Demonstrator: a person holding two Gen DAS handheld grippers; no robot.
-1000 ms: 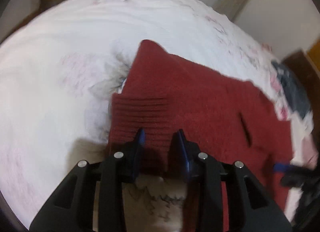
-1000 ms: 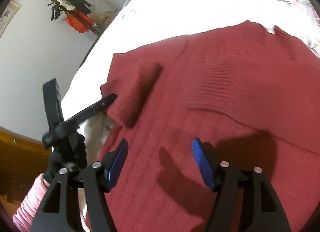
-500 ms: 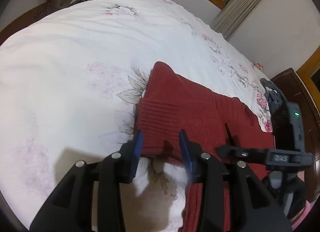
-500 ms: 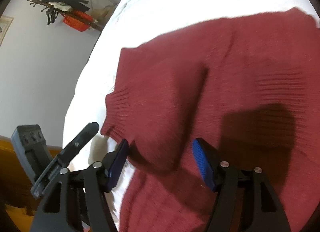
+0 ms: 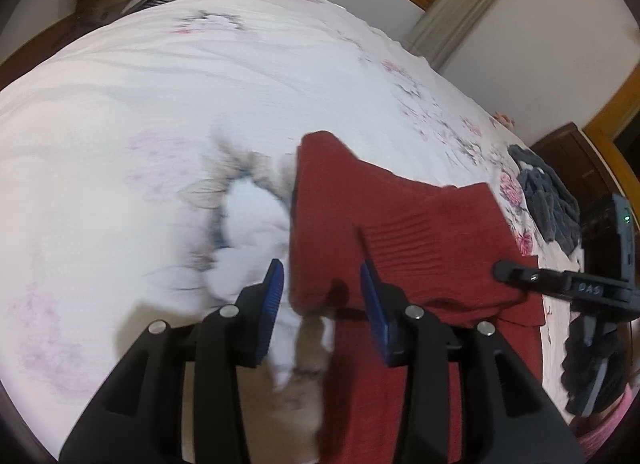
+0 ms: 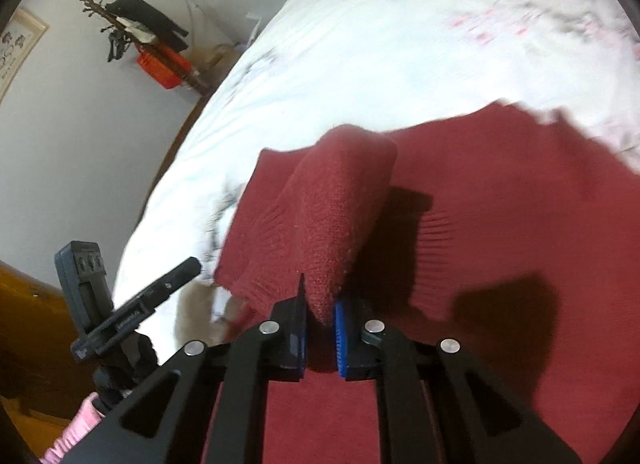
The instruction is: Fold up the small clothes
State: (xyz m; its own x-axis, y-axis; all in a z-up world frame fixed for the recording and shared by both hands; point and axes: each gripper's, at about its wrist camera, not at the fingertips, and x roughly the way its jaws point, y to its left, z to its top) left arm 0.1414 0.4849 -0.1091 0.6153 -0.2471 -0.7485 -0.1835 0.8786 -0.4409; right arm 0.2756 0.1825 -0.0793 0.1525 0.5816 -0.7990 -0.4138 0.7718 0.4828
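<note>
**Right gripper takes the sleeve, left lets go**

Half a second ago the right gripper hovered with its fingers spread above the red sweater; now those fingers are pressed onto the end of one sleeve, which rises from them in a rolled hump across the body of the garment. The left gripper, which earlier framed the ribbed cuff, now has its fingers spread with only the sweater's edge between them (no pinch is visible), and the cuff lies further to the right, close to the tip of the right gripper seen in the left view.

By count: one red sweater, lying on the white flowered bed; two grippers; one dark grey garment bunched near the far right edge of the bed, well apart from the sweater. A pink sleeve of the person shows at the lower left of the right view.
</note>
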